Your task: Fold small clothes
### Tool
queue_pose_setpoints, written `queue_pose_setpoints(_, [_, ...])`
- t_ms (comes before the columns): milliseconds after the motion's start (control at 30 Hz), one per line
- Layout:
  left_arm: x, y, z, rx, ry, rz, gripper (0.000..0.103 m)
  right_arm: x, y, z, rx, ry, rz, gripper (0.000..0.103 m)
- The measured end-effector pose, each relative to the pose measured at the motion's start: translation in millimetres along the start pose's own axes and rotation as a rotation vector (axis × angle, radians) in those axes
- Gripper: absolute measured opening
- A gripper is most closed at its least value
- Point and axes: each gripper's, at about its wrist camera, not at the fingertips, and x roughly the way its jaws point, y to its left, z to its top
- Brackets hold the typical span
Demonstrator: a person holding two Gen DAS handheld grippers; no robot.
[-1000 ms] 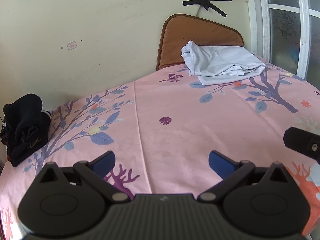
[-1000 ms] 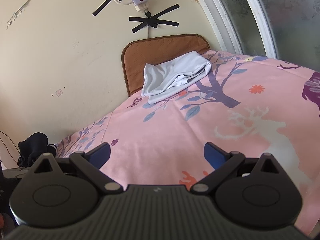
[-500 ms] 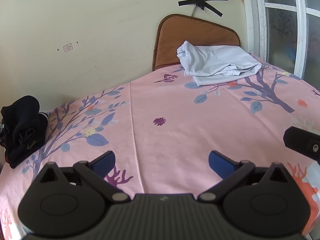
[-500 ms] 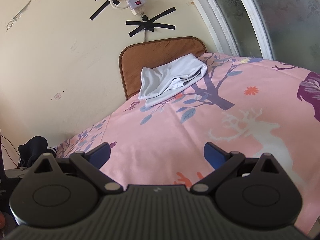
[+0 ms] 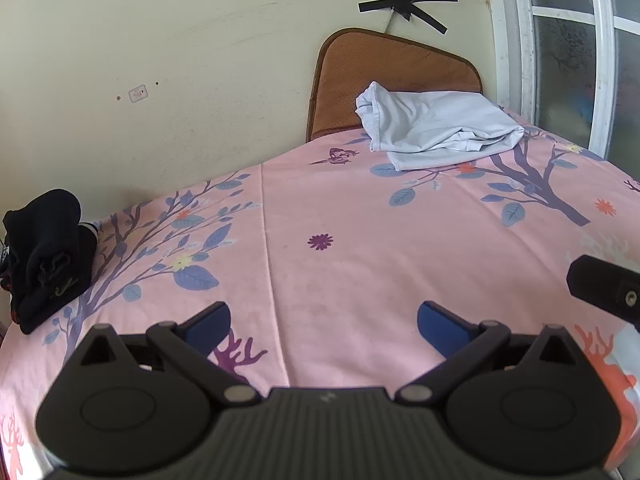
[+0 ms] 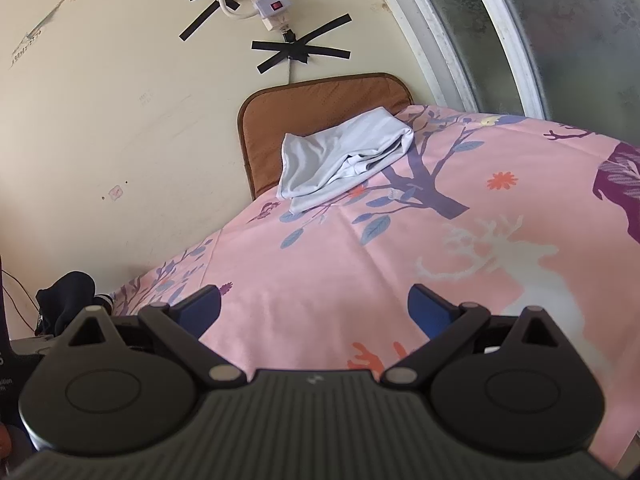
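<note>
Where the left wrist camera looks across the pink printed sheet [image 5: 340, 280], the left gripper [image 5: 323, 322] hangs low over bare fabric with its blue fingers spread wide and nothing between them. The pale grey garment [image 5: 436, 128] lies well ahead at the far edge, already doubled into a loose layered bundle, its back edge against the brown cushion [image 5: 360, 64] propped on the wall. A dark bundle of clothes [image 5: 44, 252] sits at the sheet's left border, rolled or bunched; how neatly, I cannot tell. The black body at the right edge is probably part of the other gripper. From the right wrist camera, the right gripper [image 6: 314, 314] is likewise released and empty above the sheet, well short of the pale grey garment [image 6: 340, 156], whose open layered end faces this side. This view alone shows the power strip [image 6: 268, 0] taped high on the wall, while only a sliver of the dark clothes appears at its left edge; the other view shows that bundle almost whole. The scene fits either a fold just laid aside or a piece waiting to be redone. If the grey piece is gripped, pinching one layer could drag the stack open, or push it off behind the cushion.
</note>
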Motion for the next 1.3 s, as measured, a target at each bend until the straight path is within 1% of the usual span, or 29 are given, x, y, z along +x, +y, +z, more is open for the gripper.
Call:
queue_pose_setpoints(333, [-4.5,3.3,3.9,-0.002,-0.015,-0.010,0.103,-0.7,3.0,3.8,-0.010,-0.007,0.000,0.101])
queue_pose_setpoints(533, [-3.7,21.4,3.2,-0.057,-0.015,0.012,0.103,7.0,2.1,0.7,-0.004,0.008,0.001,0.101])
queue_pose_setpoints(600, [-3.9,25.2,2.8,-0.065,-0.016,0.012,0.103,10.1,4.2,0.3,0.005,0.020,0.006,0.101])
queue_pose_setpoints(667, [-3.8,26.9,2.4,-0.066,-0.018,0.003,0.103,8.7,8.0,-0.2,0.003,0.012,0.014,0.101])
queue_pose_setpoints(933, [-2.1,24.2,1.9,-0.065,-0.019,-0.040,0.103,-0.6,13.6,1.7,-0.019,-0.015,-0.017,0.101])
queue_pose_setpoints(1100, [-1.6,21.7,2.2,-0.062,-0.020,-0.044,0.103,-1.9,12.0,3.7,-0.019,-0.021,-0.031,0.101])
queue_pose_setpoints(1300, [-1.8,22.7,2.9,-0.065,-0.020,-0.037,0.103,-3.0,13.3,1.8,-0.021,-0.021,-0.024,0.101])
